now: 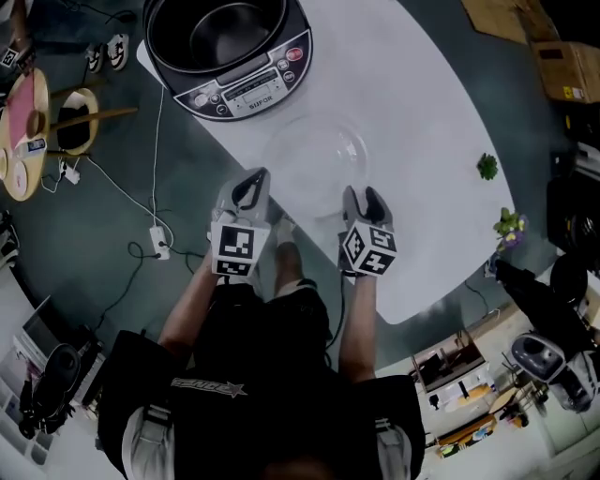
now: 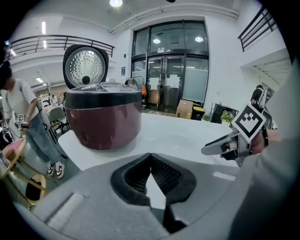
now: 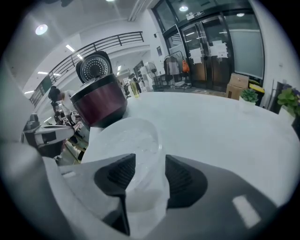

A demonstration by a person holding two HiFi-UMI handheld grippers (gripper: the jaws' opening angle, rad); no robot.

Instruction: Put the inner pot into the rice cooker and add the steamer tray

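The dark red rice cooker [image 1: 234, 84] stands at the far end of the white table [image 1: 422, 112] with its lid up; the black inner pot [image 1: 225, 28] sits inside it. A clear plastic steamer tray [image 1: 314, 150] lies on the table in front of the cooker. My left gripper [image 1: 253, 178] is at the tray's near left edge, its jaws shut with nothing between them [image 2: 150, 157]. My right gripper [image 1: 364, 195] is at the tray's near right edge. In the right gripper view its jaws [image 3: 150, 161] stand open, with the tray's rim [image 3: 126, 138] in the gap.
Two small potted plants [image 1: 487, 167] [image 1: 509, 225] stand near the table's right edge. On the floor to the left lie a power strip [image 1: 157, 239] with the cooker's cord and a round wooden stand [image 1: 37, 122]. A person [image 2: 18, 112] stands left of the table.
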